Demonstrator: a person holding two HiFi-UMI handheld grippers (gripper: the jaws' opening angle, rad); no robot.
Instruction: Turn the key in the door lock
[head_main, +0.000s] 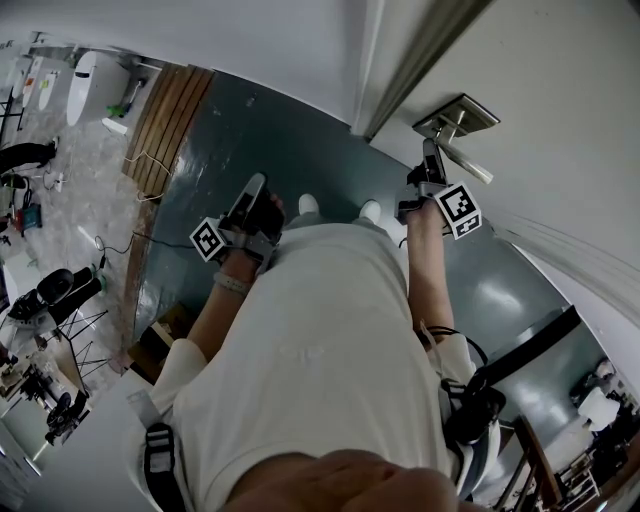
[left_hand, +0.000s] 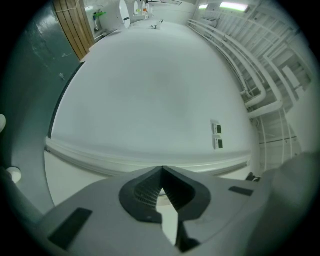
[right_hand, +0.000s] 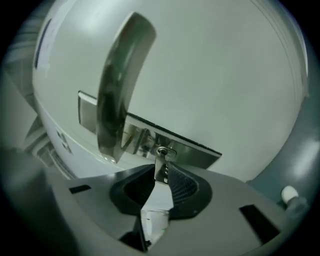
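White short-sleeved shirt, white shoes, a pale wristband on the left wrist. Both the left gripper and the right gripper are grey with black ribbed pads, and each bears a black-and-white marker cube.

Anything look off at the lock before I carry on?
Nothing stands out. The key sits in the lock plate beside the door handle, clamped by the right hand-held gripper; nothing looks bent or damaged.
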